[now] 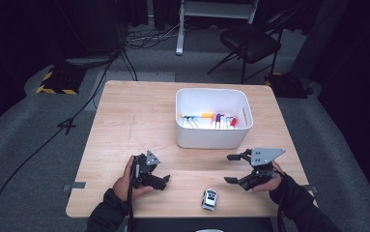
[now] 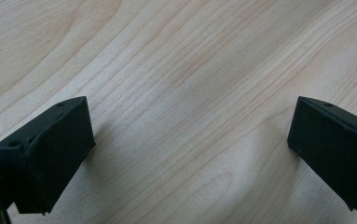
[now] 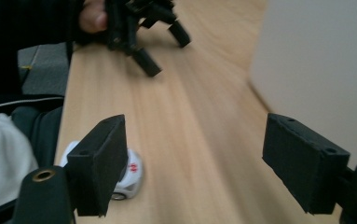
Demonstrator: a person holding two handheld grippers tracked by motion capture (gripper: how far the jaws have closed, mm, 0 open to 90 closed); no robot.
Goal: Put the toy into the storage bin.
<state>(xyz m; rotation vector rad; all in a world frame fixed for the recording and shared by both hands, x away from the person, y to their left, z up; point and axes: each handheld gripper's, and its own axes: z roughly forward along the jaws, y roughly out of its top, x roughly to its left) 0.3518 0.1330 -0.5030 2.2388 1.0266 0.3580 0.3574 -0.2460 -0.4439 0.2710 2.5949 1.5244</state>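
A small white toy car (image 1: 209,199) sits near the table's front edge, between my two hands. My right gripper (image 1: 230,168) hovers just right of it and points left. Its jaws stand wide apart with nothing between them. In the right gripper view the car (image 3: 132,175) peeks out from behind the left jaw of that gripper (image 3: 195,140). My left gripper (image 1: 163,180) rests on the wood at front left and is open. In the left gripper view its jaws (image 2: 190,126) frame bare tabletop.
A white bin (image 1: 211,137) holding several coloured markers (image 1: 216,120) stands on the wooden table (image 1: 134,121) at centre right; its wall (image 3: 316,60) rises close beside my right gripper. A black chair (image 1: 250,43) and cables lie on the floor beyond.
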